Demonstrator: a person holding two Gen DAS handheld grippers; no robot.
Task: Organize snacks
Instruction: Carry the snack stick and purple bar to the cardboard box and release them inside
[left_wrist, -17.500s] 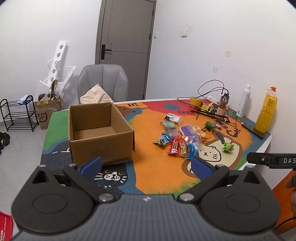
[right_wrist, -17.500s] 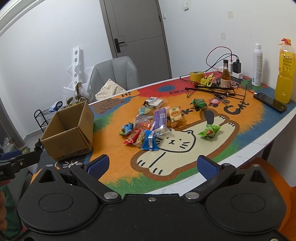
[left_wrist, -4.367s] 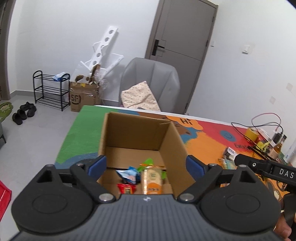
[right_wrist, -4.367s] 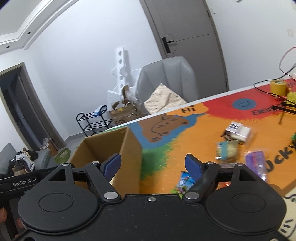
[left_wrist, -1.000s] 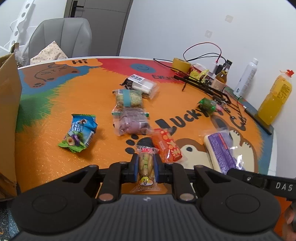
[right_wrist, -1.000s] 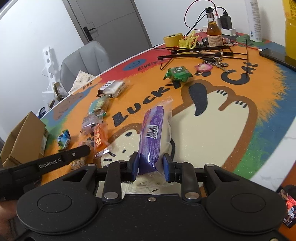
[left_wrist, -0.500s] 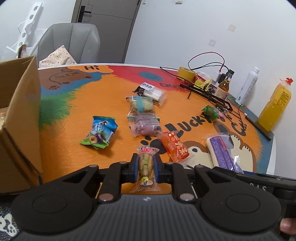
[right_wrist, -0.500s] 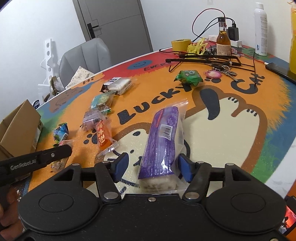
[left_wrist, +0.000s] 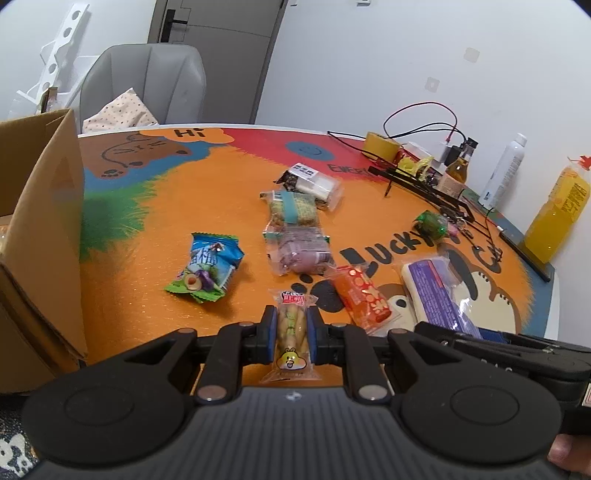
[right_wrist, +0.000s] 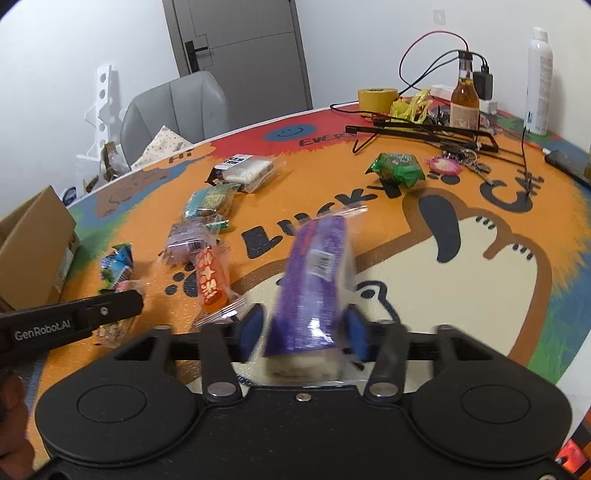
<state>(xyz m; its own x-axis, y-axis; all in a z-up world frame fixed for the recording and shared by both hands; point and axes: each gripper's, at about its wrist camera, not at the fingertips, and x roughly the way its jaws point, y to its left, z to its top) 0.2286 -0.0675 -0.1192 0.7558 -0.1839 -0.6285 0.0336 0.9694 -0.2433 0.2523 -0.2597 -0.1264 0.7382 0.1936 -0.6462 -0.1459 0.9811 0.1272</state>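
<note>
Left wrist view, wafer pack (left_wrist: 291, 334) clamped by left gripper (left_wrist: 291, 334), purple pack (right_wrist: 308, 291) blurred between right gripper's (right_wrist: 303, 328) just-closing pads, contact unclear.

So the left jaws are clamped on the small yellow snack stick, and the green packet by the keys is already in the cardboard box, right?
Not quite. The left gripper does clamp the yellow snack stick, but the green packet is on the mat beside the keys, not in the cardboard box; the right wrist view shows it.
</note>
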